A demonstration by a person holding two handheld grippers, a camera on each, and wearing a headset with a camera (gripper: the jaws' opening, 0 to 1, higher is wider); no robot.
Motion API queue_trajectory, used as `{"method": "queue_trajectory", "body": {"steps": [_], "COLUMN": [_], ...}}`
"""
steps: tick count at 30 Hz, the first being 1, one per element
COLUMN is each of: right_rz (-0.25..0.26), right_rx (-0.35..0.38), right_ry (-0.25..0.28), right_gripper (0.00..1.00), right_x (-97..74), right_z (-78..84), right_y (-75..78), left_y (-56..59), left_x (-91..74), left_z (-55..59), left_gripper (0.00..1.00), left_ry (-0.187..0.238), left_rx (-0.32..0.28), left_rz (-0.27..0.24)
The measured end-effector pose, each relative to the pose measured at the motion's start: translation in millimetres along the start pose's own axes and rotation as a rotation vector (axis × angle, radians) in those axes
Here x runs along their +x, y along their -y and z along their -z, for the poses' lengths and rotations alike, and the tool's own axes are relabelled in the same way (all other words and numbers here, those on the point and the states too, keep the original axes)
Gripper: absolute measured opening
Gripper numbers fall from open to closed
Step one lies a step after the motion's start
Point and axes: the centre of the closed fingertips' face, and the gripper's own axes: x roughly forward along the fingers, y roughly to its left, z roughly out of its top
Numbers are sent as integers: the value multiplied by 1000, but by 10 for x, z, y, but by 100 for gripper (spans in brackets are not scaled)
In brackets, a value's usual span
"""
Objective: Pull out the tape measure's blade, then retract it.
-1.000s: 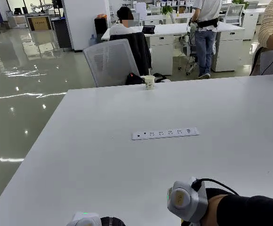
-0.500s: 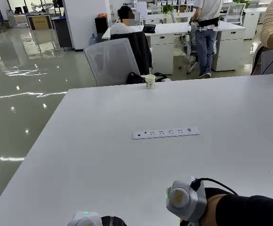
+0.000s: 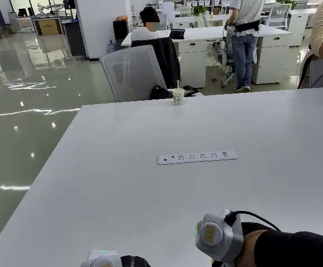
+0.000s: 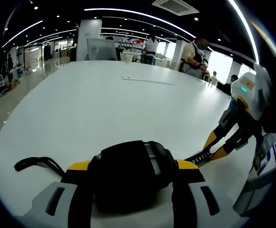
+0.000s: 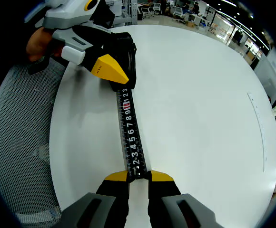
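Tape measure (image 4: 128, 173), black-cased, sits clamped between the yellow-tipped jaws of the left gripper (image 4: 134, 167), which press on its two sides low over a white table (image 5: 200, 95). Its blade (image 5: 131, 133), dark with pale figures, is drawn part way out. It runs in a straight line from the case's mouth to the right gripper (image 5: 138, 176), whose jaws stand narrow and pinch the blade's free end between their yellow tips.

The blade's long axis lies from one gripper to the other, directly along the right gripper's own line of sight. Its printed face is up, and the figures climb from the right gripper's end toward the case. Whether the blade touches the table or hangs just above it cannot be told.

In the left gripper view the blade leaves the case to that gripper's right. A black wrist strap (image 4: 35, 164) trails from the case onto the tabletop to the gripper's left. A hand (image 5: 35, 45) holds the left gripper behind the case. A grey mesh chair (image 5: 19, 142) stands at the table edge to the right gripper's left.

In the head view the rear ends of both grippers show at the lower edge. Well ahead of them a white power strip (image 3: 197, 157) lies across the table, with a paper cup (image 3: 177, 96) at the far edge beyond it.
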Motion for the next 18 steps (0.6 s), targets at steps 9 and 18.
{"method": "queue_trajectory", "body": {"steps": [9,18], "right_rz": [1,2], "right_rx": [3,2], "right_ry": [5,9], "right_gripper": [11,11], "right_x": [7,16], "right_z": [-18,-44], "right_y": [-2,-1], "left_y": [8,8], "left_x": [4,15], "left_z": [0,0], "left_gripper": [63,63], "left_ry": [0,-1], "left_rx": [-1,-3], "left_rz": [0,1]}}
